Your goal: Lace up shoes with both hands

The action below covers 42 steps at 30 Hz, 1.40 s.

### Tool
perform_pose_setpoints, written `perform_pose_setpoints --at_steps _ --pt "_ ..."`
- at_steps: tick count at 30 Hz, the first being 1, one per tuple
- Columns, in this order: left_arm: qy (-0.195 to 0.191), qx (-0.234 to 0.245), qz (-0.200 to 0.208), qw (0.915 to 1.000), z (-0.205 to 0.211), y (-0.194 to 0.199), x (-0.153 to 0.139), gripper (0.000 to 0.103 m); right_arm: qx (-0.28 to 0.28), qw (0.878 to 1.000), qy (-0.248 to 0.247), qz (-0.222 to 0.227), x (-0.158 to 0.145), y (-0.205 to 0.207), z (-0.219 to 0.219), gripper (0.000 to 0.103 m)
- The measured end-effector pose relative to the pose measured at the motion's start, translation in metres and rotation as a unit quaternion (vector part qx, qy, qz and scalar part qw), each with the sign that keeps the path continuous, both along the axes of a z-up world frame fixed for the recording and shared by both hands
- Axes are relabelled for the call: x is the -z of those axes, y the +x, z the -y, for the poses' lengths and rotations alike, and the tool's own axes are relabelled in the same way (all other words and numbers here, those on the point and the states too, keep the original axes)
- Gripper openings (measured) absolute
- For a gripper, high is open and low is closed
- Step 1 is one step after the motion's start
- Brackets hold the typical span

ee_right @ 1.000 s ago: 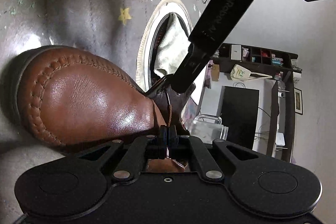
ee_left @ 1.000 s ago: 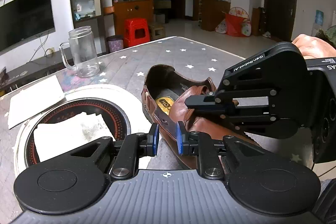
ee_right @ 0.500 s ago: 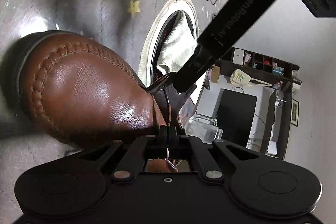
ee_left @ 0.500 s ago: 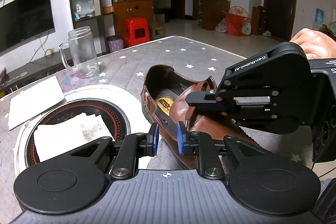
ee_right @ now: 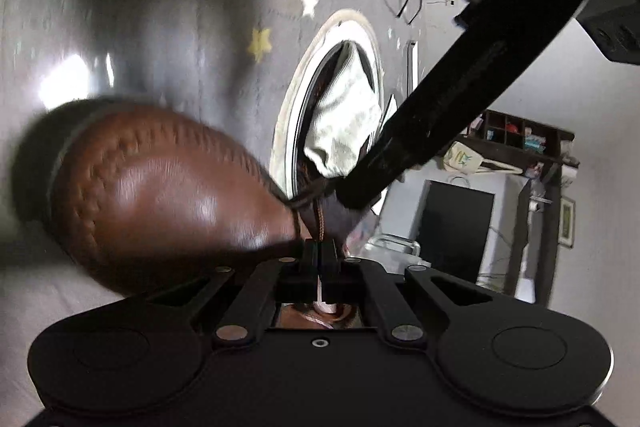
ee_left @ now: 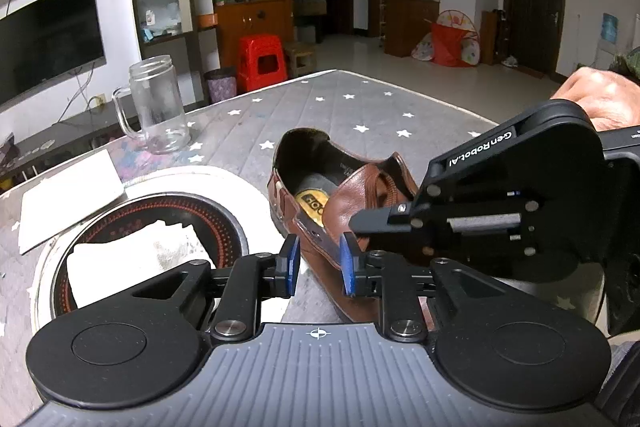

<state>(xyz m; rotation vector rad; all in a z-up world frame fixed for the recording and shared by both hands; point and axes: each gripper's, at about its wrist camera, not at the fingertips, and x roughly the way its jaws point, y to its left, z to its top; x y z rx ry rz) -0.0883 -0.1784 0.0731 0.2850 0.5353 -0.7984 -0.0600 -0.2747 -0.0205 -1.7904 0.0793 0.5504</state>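
Observation:
A brown leather shoe (ee_left: 360,183) lies on the star-patterned table, its opening towards the far edge. My left gripper (ee_left: 318,265) is at the shoe's near side. Its blue-padded jaws are opening, with the eyelet flap between them, and the pads do not press on it. My right gripper (ee_left: 360,225) reaches in from the right over the tongue. In the right wrist view the right gripper (ee_right: 320,255) is shut on a thin brown lace (ee_right: 320,227) that runs up to the flap. The rounded toe (ee_right: 168,195) fills the left of that view, and the left gripper's finger (ee_right: 420,131) crosses above.
A glass mug (ee_left: 158,107) stands at the back left of the table (ee_left: 340,103). A round hob (ee_left: 224,223) with a white cloth (ee_left: 132,255) on it lies left of the shoe. A white sheet (ee_left: 68,195) lies beyond the hob. A hand (ee_left: 600,99) holds the right gripper.
The left gripper's jaws have spread a little wider around the flap. The right gripper has stayed shut on the lace, and its view of the shoe has shifted slightly.

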Motion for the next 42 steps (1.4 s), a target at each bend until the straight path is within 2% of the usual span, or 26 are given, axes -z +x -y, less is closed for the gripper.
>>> perform_pose_setpoints --at_steps 4,12,17,19,26,30,42 --pt "0.0 0.017 0.003 0.9998 0.0 -0.008 -0.004 0.024 0.013 0.999 0.041 -0.028 -0.009 -0.002 -0.001 0.002" --pt "0.066 0.054 0.027 0.996 0.016 -0.022 0.008 0.024 0.034 0.993 0.095 -0.059 -0.025 -0.001 0.007 0.001" --pt "0.113 0.089 0.045 0.9885 0.034 -0.017 0.017 0.024 0.036 0.992 0.104 -0.064 -0.029 -0.001 0.008 0.001" --pt "0.119 0.103 0.047 0.9863 0.034 -0.016 0.018 0.023 0.035 0.992 0.106 -0.065 -0.03 -0.001 0.008 0.001" --pt "0.113 0.138 0.034 0.9834 0.025 -0.004 0.017 0.018 0.03 0.991 0.113 -0.067 -0.031 -0.001 0.007 0.001" --pt "0.122 0.164 0.032 0.9784 0.024 0.001 0.017 0.014 0.027 0.991 0.116 -0.068 -0.031 -0.001 0.009 0.001" --pt "0.122 0.178 0.029 0.976 0.018 0.009 0.015 0.013 0.025 0.99 0.118 -0.073 -0.03 0.0 0.012 0.001"
